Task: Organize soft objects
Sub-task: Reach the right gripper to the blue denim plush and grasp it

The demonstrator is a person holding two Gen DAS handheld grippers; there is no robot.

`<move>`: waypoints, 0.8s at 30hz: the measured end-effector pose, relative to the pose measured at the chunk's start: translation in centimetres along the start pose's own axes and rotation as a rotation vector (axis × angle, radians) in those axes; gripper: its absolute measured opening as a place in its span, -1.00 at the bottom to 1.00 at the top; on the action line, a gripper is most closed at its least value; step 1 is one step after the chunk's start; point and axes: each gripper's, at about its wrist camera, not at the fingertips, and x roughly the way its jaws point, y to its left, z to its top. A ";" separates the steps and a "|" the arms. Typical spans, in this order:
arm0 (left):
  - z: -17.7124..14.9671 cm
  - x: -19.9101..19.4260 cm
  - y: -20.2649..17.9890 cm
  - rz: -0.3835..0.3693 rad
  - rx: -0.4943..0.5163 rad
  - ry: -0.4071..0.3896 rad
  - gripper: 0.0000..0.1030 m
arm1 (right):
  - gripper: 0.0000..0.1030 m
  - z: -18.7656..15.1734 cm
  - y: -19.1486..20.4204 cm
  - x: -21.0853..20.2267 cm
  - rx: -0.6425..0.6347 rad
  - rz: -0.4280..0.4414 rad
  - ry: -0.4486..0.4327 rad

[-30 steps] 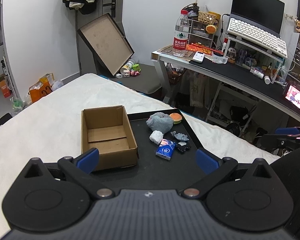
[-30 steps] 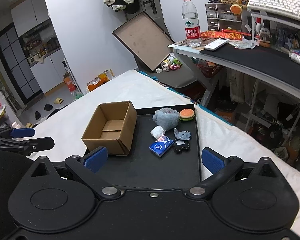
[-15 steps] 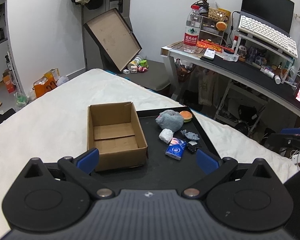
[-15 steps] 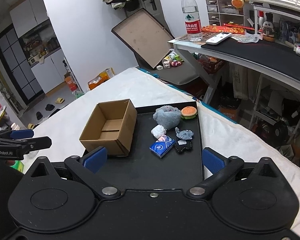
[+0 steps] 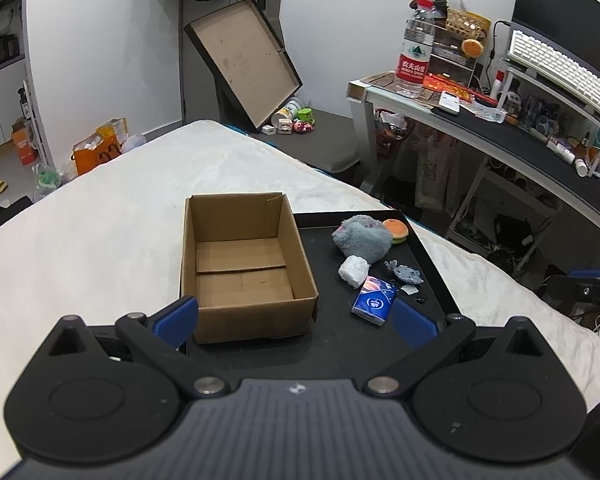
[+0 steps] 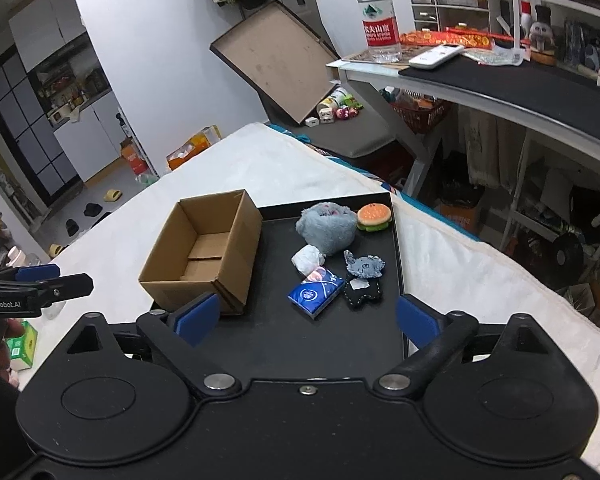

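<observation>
Nothing sits in the cardboard box [image 5: 240, 264] yet; soft toys wait on the black tray [image 6: 332, 344], left gripper [image 5: 296, 320] and right gripper [image 6: 308, 314] both gaping empty.

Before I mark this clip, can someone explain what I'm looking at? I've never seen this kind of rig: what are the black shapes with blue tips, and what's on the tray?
There is no robot here. A person holds a two-finger gripper in each hand, and each picture comes from a camera on one gripper, looking along its blue-tipped fingers. The left gripper and right gripper are both open and hold nothing. The right one's jaws have just been closing slightly. On a white bed lies a black tray. On it stand an empty cardboard box and, beside it, a grey plush toy, a burger toy, a white wad, a blue packet and two small fabric figures.
</observation>
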 end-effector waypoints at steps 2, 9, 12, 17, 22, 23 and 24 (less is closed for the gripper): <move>0.1 0.7 0.3 -0.001 -0.007 0.004 0.99 | 0.84 0.0 -0.2 0.6 0.007 0.004 0.007; 0.1 3.0 0.9 0.005 -0.024 0.014 0.99 | 0.84 0.4 -1.1 2.9 0.017 0.017 0.037; 0.2 4.2 1.2 0.014 -0.039 0.020 0.99 | 0.83 0.5 -1.4 3.9 0.013 0.008 0.041; 0.3 6.2 2.0 0.039 -0.069 0.026 0.99 | 0.75 0.8 -1.9 6.0 0.003 0.014 0.076; 0.3 8.1 3.0 0.053 -0.087 0.034 0.99 | 0.71 1.0 -2.6 8.3 0.004 0.003 0.115; 0.4 8.5 3.2 0.053 -0.090 0.036 0.99 | 0.71 1.1 -2.7 8.8 0.002 0.000 0.122; 0.4 9.0 3.4 0.058 -0.088 0.038 0.99 | 0.71 1.2 -2.7 9.2 0.002 -0.002 0.127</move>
